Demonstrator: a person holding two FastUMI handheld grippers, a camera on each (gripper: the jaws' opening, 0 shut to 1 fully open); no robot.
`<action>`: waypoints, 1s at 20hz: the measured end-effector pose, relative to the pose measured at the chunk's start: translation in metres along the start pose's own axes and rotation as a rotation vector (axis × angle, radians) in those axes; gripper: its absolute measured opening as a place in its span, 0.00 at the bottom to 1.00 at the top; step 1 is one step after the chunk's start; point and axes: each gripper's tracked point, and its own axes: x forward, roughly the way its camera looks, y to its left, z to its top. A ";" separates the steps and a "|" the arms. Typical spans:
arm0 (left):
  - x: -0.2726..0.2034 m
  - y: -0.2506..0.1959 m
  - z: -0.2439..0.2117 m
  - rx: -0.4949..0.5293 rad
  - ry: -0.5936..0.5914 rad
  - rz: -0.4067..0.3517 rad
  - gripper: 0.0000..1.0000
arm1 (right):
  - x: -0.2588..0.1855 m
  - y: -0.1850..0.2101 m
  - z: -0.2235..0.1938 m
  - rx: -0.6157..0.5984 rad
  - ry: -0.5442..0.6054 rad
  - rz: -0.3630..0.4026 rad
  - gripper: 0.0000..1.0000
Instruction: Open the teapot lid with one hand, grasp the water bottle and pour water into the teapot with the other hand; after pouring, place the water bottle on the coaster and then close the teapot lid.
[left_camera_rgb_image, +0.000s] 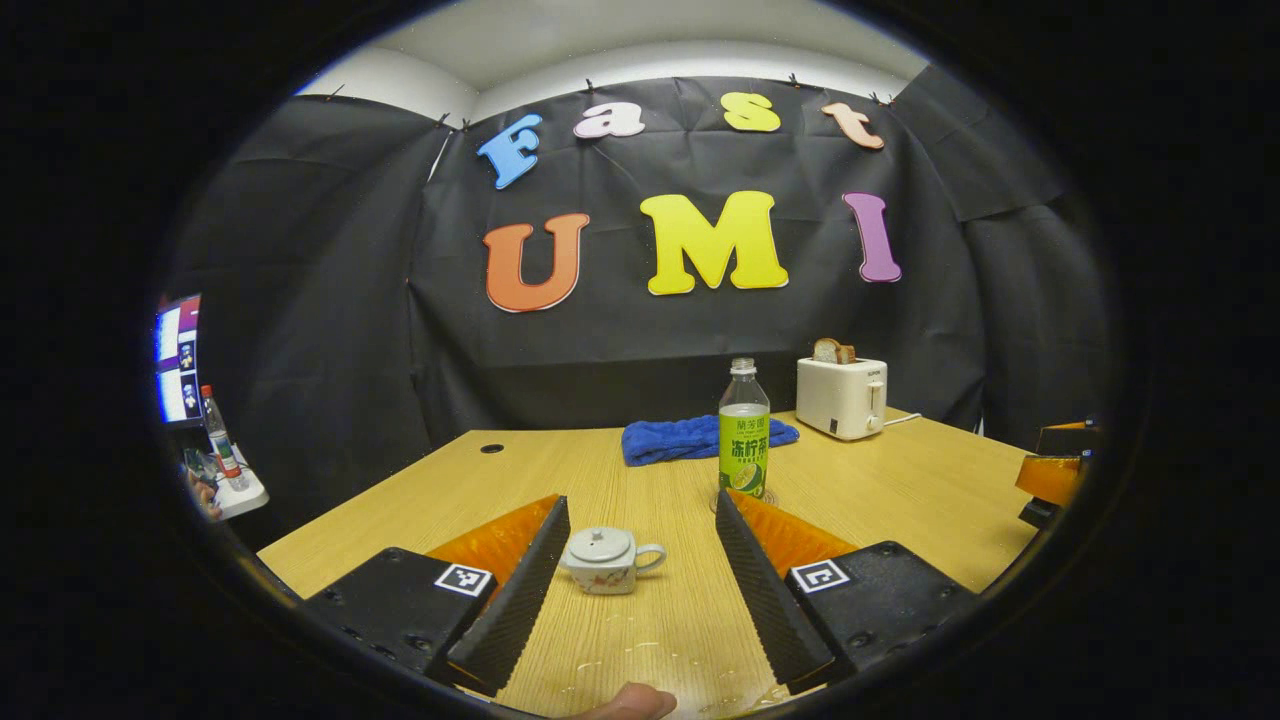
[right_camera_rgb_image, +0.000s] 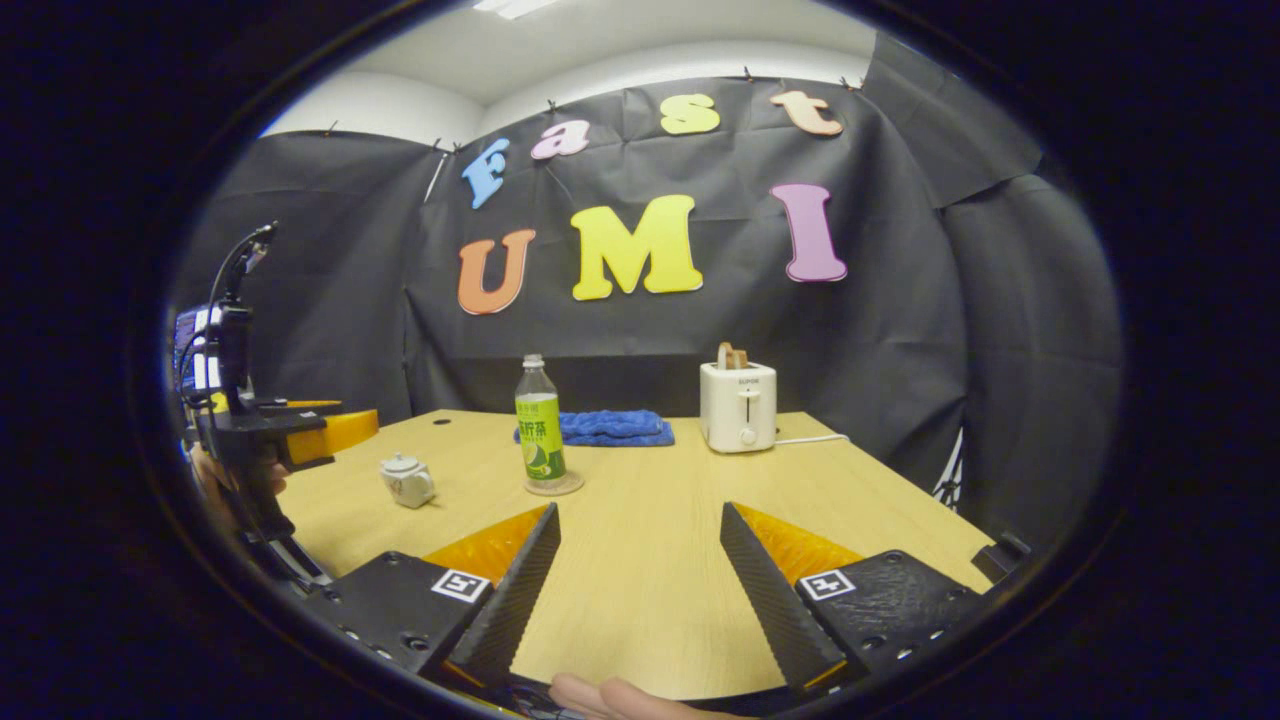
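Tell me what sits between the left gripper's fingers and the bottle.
In the left gripper view, the teapot, lid on, stands on the table between the open left gripper and the bottle; otherwise only wood, with a few water drops nearby.

Bright overhead light, sharp, fisheye-warped edges

My table (left_camera_rgb_image: 900, 480) is pale wood with a fine straight grain and a soft sheen, and a few clear wet drops (left_camera_rgb_image: 650, 650) glisten on its near edge. The little teapot (left_camera_rgb_image: 605, 560) looks like glazed white ceramic, smooth and slightly glossy. The bottle (left_camera_rgb_image: 744, 430) is clear plastic with a shiny label wrap. Far back lies a blue towel (left_camera_rgb_image: 700, 438), fluffy and matt, beside a toaster (left_camera_rgb_image: 841, 397) of smooth cream plastic.
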 end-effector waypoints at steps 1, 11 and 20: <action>-0.008 -0.002 0.002 -0.001 -0.002 0.002 0.93 | -0.005 0.000 0.005 -0.008 -0.014 -0.005 0.96; -0.042 -0.012 0.016 -0.008 -0.055 0.014 0.93 | -0.025 0.008 0.037 -0.036 -0.066 -0.030 0.96; -0.040 0.010 0.007 -0.030 -0.040 0.072 0.97 | -0.016 0.023 0.047 -0.053 -0.077 -0.007 0.96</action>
